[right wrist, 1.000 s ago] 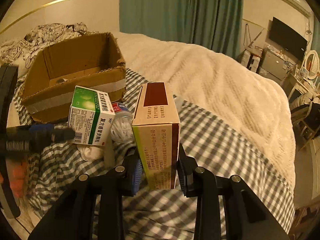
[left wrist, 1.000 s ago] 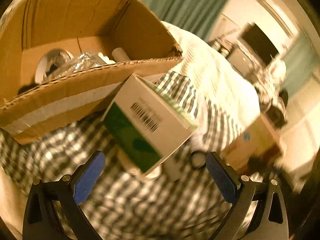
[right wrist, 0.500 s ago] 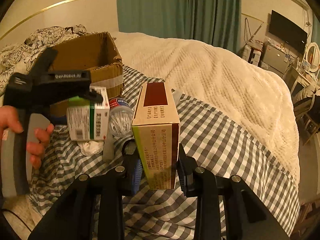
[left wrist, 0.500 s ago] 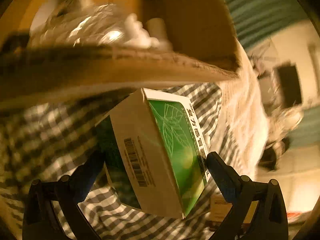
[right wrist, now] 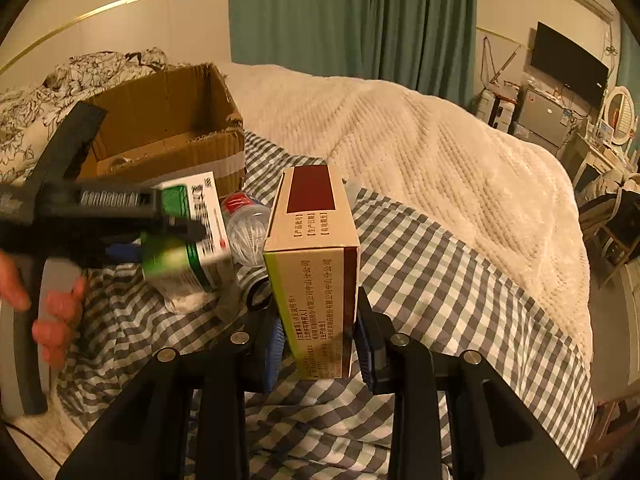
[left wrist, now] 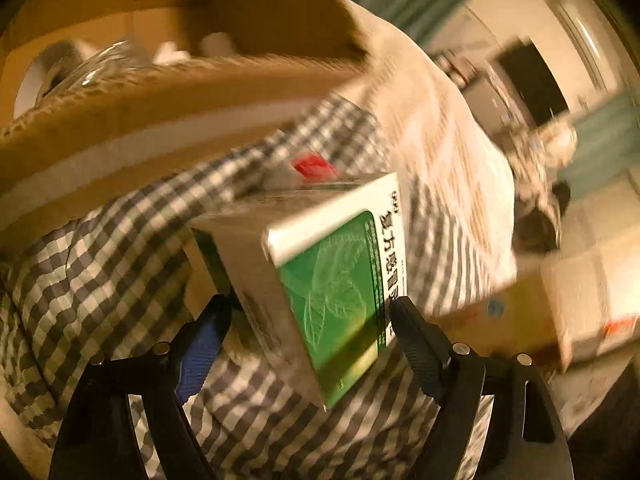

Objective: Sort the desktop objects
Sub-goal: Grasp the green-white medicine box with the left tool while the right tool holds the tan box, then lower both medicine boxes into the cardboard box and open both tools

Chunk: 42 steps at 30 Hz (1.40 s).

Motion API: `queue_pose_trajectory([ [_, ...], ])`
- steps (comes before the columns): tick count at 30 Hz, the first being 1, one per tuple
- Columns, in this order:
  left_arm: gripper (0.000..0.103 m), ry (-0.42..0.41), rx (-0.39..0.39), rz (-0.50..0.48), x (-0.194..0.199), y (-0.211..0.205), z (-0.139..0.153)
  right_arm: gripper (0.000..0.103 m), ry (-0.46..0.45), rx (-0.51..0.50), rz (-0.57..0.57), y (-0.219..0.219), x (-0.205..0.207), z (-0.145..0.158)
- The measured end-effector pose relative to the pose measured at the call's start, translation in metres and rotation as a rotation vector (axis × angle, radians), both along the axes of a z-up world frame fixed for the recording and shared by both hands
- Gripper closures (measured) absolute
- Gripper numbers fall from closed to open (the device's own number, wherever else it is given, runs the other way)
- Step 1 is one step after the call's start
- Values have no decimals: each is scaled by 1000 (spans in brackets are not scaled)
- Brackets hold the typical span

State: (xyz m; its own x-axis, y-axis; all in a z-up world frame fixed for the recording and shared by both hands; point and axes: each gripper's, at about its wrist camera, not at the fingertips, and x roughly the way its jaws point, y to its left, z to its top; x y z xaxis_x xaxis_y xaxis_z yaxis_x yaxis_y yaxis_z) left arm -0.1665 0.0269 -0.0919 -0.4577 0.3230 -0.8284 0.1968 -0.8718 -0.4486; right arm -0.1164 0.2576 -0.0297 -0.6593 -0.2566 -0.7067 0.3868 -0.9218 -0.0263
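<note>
Step in hand: left gripper [left wrist: 310,314] closing around green-and-white box [left wrist: 328,264], box between jaws, pads seemingly not yet pressing; box lies on checked cloth [left wrist: 100,264] just before cardboard box [right wrist: 168,136]. Right gripper [right wrist: 320,340] clamps tan-and-maroon box [right wrist: 316,264], upright, right of cardboard box. Next move, likely: firm grip, lift over rim. Chinese print on both boxes, mostly unreadable; left gripper's lettering blurred

Right hand-held gripper [right wrist: 320,344]: black frame, blue pads, silver screws. Left hand-held gripper [left wrist: 310,316]: same build.
</note>
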Motion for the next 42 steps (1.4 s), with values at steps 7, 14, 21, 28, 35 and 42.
queue_pose_trajectory([
  [7,2,-10,-65,-18,7,24,-8,73,5,-17,-27,9,0,6],
  [14,9,118,-55,-18,-2,26,-11,73,-3,2,-9,11,-2,0],
  [21,13,328,-289,-182,27,58,27,73,-5,-50,-1,23,-2,3],
  [28,14,429,-375,-178,50,31,74,73,17,-177,22,22,13,30],
  [35,14,492,-402,-99,55,-31,119,73,65,-225,69,-7,30,65],
  [42,14,506,-590,-23,43,-87,139,73,48,-243,189,-83,13,85],
])
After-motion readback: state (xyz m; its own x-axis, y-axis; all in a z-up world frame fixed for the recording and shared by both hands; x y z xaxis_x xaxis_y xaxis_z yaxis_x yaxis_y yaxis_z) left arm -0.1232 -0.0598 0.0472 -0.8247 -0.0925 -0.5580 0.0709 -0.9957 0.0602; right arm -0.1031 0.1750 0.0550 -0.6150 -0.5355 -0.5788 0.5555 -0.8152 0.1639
